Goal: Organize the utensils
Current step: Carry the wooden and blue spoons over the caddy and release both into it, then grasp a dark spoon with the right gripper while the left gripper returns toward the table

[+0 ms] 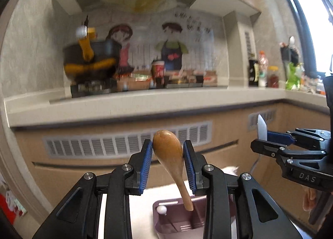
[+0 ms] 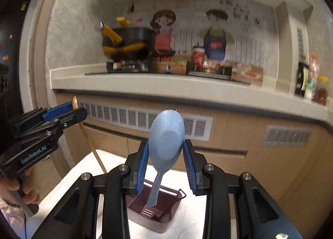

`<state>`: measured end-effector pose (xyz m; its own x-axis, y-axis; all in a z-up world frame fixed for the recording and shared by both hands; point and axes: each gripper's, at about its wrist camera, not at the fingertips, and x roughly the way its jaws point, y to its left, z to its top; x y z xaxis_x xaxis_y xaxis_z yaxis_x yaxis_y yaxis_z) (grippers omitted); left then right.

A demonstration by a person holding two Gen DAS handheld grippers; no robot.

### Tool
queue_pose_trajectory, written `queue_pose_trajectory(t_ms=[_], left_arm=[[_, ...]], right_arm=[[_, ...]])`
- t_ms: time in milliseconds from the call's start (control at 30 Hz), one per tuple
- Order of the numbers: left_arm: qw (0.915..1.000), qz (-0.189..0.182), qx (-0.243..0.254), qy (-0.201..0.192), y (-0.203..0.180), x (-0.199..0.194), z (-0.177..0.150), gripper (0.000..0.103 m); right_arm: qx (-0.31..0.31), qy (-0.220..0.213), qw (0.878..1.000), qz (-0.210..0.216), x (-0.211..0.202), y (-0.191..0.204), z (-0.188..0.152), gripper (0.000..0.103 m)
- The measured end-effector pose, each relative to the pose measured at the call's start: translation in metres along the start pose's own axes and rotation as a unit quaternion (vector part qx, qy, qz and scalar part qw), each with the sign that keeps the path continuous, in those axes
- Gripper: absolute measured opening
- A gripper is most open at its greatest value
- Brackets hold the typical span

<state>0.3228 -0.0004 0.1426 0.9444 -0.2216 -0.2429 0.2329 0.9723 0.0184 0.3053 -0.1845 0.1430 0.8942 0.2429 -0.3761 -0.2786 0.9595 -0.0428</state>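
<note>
My left gripper [image 1: 167, 156] is shut on the bowl of a brown wooden spoon [image 1: 169, 155], bowl up, handle hanging down toward a mauve utensil holder [image 1: 177, 221] on the white cloth below. My right gripper [image 2: 165, 156] is shut on the bowl of a light blue spoon [image 2: 165, 141], its handle pointing down over the same mauve holder [image 2: 154, 212]. In the left wrist view the right gripper [image 1: 262, 142] shows at the right edge with the blue spoon [image 1: 261, 127] edge-on. In the right wrist view the left gripper [image 2: 76, 111] shows at the left with the wooden spoon's handle [image 2: 91, 145].
A white ball-shaped knob [image 1: 161, 210] sits in the holder's left compartment. Behind runs a kitchen counter [image 1: 145, 103] with a black pot [image 1: 91, 59], a red cup [image 1: 158, 70], bottles and jars [image 1: 262, 70]. A vented panel [image 1: 124, 143] lies below. A hand [image 2: 12, 189] grips the left tool.
</note>
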Motion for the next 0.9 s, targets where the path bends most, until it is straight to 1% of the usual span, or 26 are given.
queue_pose_trajectory(t_ms=[133,300,333,400,433,467,500,533,567,600,633,667,733,767,800,833,900], left_arm=[[0.9983,-0.011,-0.019,0.053,0.010,0.036,-0.028,0.032],[0.9935,-0.027,-0.028,0.107,0.012,0.063,-0.061,0.033],[0.9922,-0.032,-0.033,0.115,0.011,0.064,-0.067,0.035],[0.9893,-0.041,-0.041,0.134,0.012,0.068,-0.077,0.038],[0.9885,-0.041,-0.041,0.140,0.012,0.067,-0.081,0.040],[0.9879,-0.040,-0.041,0.144,0.012,0.064,-0.085,0.041],[0.9876,-0.039,-0.040,0.147,0.013,0.059,-0.089,0.042],[0.9872,-0.038,-0.040,0.149,0.013,0.054,-0.092,0.046],[0.9865,-0.038,-0.040,0.154,0.014,0.048,-0.097,0.051],[0.9858,-0.037,-0.040,0.159,0.015,0.041,-0.101,0.052],[0.9849,-0.036,-0.039,0.165,0.016,0.033,-0.108,0.053],[0.9840,-0.035,-0.037,0.171,0.017,0.026,-0.114,0.053],[0.9816,-0.034,-0.028,0.186,0.017,0.008,-0.129,0.054],[0.9800,-0.028,-0.022,0.196,0.018,-0.003,-0.138,0.055],[0.9785,-0.023,-0.017,0.204,0.019,-0.014,-0.146,0.055],[0.9773,-0.017,-0.015,0.211,0.021,-0.025,-0.153,0.055],[0.9744,0.005,-0.023,0.224,0.028,-0.049,-0.167,0.060]], right_arm=[[0.006,0.046,0.999,0.002,0.040,0.003,-0.023,0.031],[0.014,0.116,0.993,0.020,0.081,0.002,-0.060,0.032],[0.014,0.128,0.991,0.025,0.087,0.003,-0.066,0.034],[0.021,0.151,0.988,0.037,0.097,0.004,-0.078,0.044],[0.021,0.153,0.987,0.038,0.098,0.005,-0.082,0.054],[0.020,0.152,0.988,0.035,0.096,0.005,-0.087,0.061],[0.018,0.147,0.989,0.029,0.092,0.007,-0.091,0.062],[0.015,0.139,0.990,0.022,0.085,0.008,-0.094,0.066],[0.012,0.131,0.991,0.017,0.078,0.009,-0.096,0.071],[0.010,0.120,0.993,0.011,0.069,0.010,-0.099,0.076],[0.009,0.110,0.994,0.007,0.063,0.011,-0.100,0.088],[0.010,0.096,0.995,0.001,0.053,0.012,-0.102,0.096],[0.008,0.074,0.997,-0.017,0.032,0.016,-0.110,0.103],[0.003,0.071,0.997,-0.020,0.024,0.018,-0.114,0.103],[-0.009,0.077,0.997,-0.017,0.017,0.024,-0.121,0.103],[-0.022,0.088,0.996,-0.010,0.013,0.028,-0.123,0.103],[-0.057,0.113,0.992,0.014,0.003,0.045,-0.137,0.103]])
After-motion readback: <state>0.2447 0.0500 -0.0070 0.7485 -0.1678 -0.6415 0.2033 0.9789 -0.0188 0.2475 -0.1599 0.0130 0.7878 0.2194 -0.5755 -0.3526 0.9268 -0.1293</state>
